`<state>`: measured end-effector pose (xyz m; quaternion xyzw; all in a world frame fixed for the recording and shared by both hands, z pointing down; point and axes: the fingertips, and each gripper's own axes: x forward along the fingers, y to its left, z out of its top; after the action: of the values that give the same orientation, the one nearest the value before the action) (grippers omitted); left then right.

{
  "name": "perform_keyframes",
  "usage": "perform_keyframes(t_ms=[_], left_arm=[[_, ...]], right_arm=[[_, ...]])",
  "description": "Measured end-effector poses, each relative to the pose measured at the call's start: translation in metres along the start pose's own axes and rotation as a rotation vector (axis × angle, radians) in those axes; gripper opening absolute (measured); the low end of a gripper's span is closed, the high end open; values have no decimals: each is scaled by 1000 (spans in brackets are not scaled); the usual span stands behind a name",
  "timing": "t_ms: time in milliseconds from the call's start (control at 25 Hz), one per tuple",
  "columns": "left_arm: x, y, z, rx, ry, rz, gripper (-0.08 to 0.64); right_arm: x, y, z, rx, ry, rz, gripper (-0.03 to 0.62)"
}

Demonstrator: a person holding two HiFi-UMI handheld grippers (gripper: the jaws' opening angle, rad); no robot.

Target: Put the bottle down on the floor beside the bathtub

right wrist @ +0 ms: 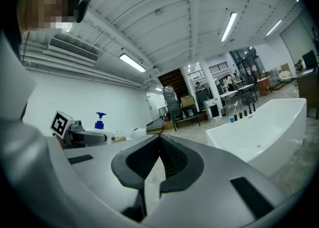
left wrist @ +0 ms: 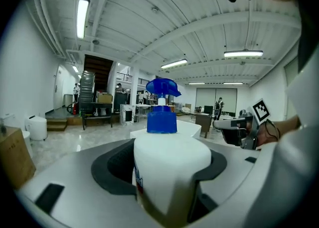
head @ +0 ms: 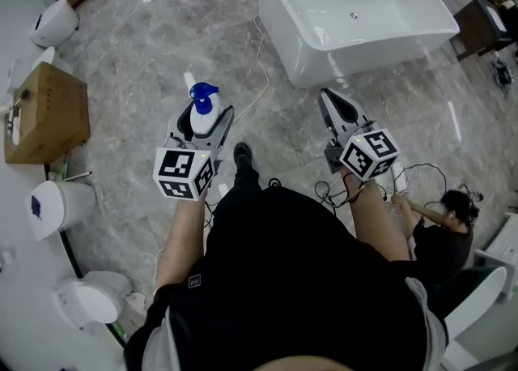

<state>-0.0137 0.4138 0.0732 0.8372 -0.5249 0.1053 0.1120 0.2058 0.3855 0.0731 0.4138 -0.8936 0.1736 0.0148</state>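
**Left claw (head: 204,121) grips the bottle (head: 202,108); right claw (head: 333,108) closed on nothing**

The left claw is clamped on a white bottle with a blue pump top. In the left gripper view the two jaws press against the bottle's body from either side. The bottle stands upright between them, with the pump head rising above the jaws.

The head view shows the bottle held up in the air over the grey marble floor (head: 154,45), not resting on it. It sits to the left of the white bathtub (head: 324,66) and on the person's side of it, with open floor between the two.

The right claw is held out beside the left one, pointing toward the near corner of the bathtub. In the right gripper view its jaws meet at the tips and nothing is between them.

A thin cable (head: 261,78) trails across the floor from the bathtub's left corner toward the person's feet. A cardboard box (head: 53,114) stands at the far left, with a toilet (head: 89,300) below it. Another person (head: 441,236) crouches low at the right edge.
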Motion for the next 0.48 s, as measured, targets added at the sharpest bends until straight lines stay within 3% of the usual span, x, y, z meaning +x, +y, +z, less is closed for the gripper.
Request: perform_keyframes(t_ms=[160,480], left_arm=[[38,55,5,-59,6,-19,304],[98,158,20,-88,23,-39,304]], right_arm=[[61,-16,10,18,21,-25,29],[170,-27,22,42,59,-39,29]])
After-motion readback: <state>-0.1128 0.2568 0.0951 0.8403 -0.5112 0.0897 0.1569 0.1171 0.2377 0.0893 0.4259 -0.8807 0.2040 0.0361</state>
